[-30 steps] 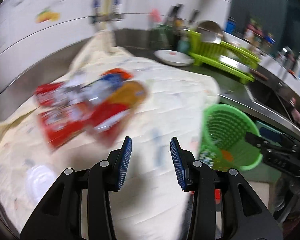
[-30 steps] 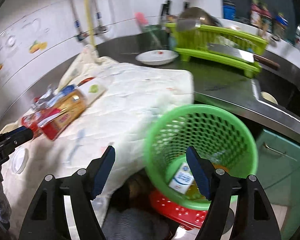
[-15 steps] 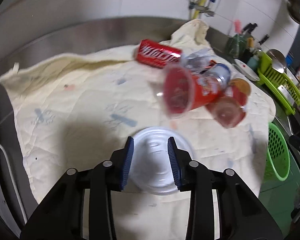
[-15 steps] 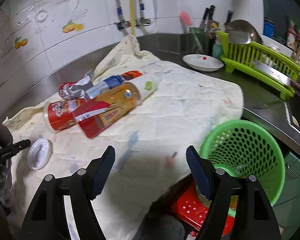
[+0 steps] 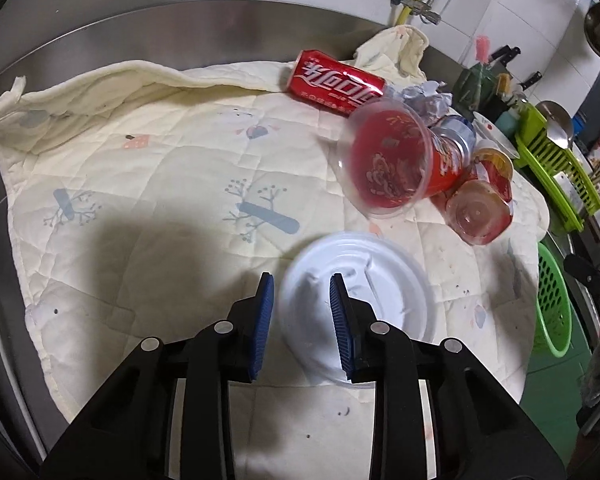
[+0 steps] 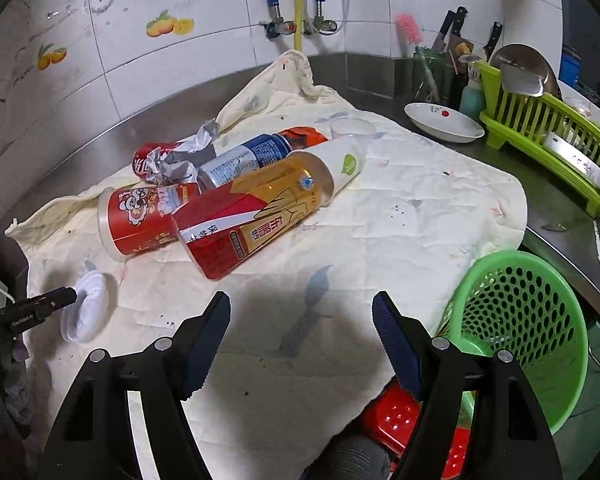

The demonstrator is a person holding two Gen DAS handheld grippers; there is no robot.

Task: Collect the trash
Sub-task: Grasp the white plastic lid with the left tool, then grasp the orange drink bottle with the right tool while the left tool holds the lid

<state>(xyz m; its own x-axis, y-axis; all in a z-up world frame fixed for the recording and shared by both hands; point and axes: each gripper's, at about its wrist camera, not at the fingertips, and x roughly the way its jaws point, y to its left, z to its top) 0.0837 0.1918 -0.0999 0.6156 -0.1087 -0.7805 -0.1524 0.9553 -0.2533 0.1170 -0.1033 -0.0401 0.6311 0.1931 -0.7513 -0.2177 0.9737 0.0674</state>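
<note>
A white plastic lid [image 5: 380, 280] lies on the quilted cloth [image 5: 140, 184]. My left gripper [image 5: 302, 304] is closing on the lid's near edge. One pad is outside the rim and the other is on its top. The lid [image 6: 88, 312] looks bent and tipped up. Behind it lie a red cup [image 5: 388, 164], a red cola can [image 5: 336, 82], crumpled foil [image 6: 180, 156], a blue can [image 6: 244, 160] and a gold-and-red bottle [image 6: 252, 216]. My right gripper [image 6: 300, 320] hangs open over the cloth's front, holding nothing. The green basket [image 6: 520, 320] stands to its right.
A green dish rack [image 6: 548, 128] with a cleaver and a white plate [image 6: 444, 122] stand on the steel counter at the back right. A red stool [image 6: 412, 428] sits below the counter edge, under the basket. Pipes run up the tiled wall.
My left gripper swung from the pile down to the white lid and narrowed around its edge; the lid now looks tipped. My right gripper moved left from over the basket to over the cloth.
</note>
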